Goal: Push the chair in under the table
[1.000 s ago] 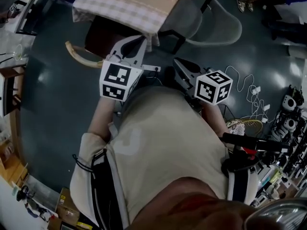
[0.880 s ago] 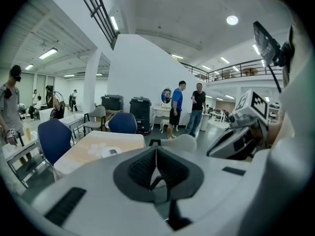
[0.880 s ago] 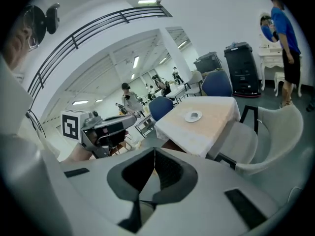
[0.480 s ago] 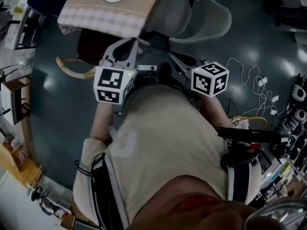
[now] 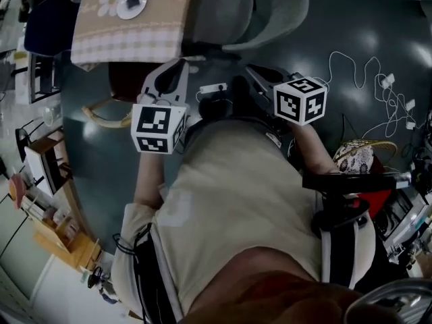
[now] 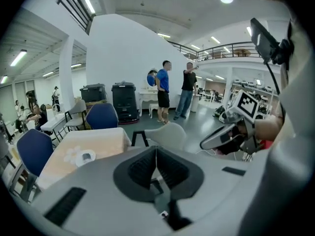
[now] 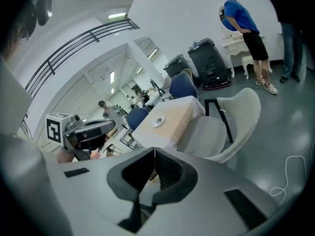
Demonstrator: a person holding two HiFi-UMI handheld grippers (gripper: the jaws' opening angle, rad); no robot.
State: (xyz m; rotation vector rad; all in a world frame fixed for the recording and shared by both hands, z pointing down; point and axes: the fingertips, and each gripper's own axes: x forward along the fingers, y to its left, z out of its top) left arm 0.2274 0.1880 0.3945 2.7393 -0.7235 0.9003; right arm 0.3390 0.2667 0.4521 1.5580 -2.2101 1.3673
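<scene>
Both pairs of jaws are pressed together with nothing between them, on the left gripper (image 6: 156,154) and the right gripper (image 7: 154,154) alike. Over the last second the person has swung round. The table (image 5: 155,19) has slid from far centre to far left in the head view. The grey chair (image 5: 246,9), at the table's right edge, now lies straight ahead of both grippers and apart from them. This looks like lining up for the push, with no contact yet.

Chair (image 5: 226,7) right of table (image 5: 158,29), dish (image 5: 130,3) on table
</scene>
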